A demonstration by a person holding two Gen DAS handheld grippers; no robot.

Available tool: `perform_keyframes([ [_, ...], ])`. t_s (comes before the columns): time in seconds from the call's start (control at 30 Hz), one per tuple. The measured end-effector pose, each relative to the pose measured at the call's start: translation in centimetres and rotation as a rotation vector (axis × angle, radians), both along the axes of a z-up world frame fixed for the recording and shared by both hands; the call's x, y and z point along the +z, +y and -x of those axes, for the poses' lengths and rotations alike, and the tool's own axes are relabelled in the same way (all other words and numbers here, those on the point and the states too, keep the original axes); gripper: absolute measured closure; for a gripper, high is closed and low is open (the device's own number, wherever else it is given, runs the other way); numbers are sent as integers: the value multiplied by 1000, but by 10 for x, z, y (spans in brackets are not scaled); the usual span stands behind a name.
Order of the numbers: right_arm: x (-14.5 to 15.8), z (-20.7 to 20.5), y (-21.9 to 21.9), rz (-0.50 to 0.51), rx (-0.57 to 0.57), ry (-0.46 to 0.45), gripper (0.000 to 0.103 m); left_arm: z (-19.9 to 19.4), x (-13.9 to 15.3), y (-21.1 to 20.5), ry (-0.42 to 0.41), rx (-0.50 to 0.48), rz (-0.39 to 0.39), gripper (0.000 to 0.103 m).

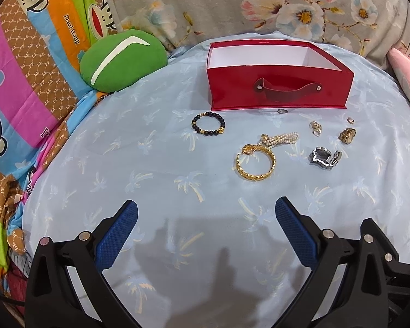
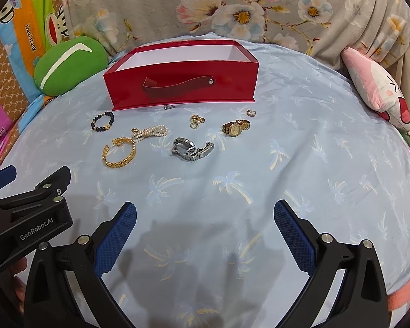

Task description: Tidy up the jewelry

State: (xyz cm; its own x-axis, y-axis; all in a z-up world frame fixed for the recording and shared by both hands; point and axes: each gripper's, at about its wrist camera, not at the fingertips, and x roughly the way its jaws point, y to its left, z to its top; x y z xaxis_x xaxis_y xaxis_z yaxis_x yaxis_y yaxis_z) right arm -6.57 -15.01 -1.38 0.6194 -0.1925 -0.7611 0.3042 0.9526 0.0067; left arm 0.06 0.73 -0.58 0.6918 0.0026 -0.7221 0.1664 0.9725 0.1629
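An open red box with a white inside stands at the back of the pale blue sheet. In front of it lie a black bead bracelet, a gold bangle, a pearl bracelet, a silver watch, a gold watch, gold earrings and small rings. My left gripper and right gripper are both open and empty, well short of the jewelry.
A green cushion sits left of the box, a pink plush pillow at the right. Floral fabric rises behind. A cartoon-print blanket covers the left. The left gripper's body shows in the right wrist view.
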Motion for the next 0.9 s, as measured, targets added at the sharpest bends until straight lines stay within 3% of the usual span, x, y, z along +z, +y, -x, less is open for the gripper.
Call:
perform_keyframes([
  [0.9,-6,1,-2,-14,-3,-1,5,2,-7,-2,-15,1,-23,5],
])
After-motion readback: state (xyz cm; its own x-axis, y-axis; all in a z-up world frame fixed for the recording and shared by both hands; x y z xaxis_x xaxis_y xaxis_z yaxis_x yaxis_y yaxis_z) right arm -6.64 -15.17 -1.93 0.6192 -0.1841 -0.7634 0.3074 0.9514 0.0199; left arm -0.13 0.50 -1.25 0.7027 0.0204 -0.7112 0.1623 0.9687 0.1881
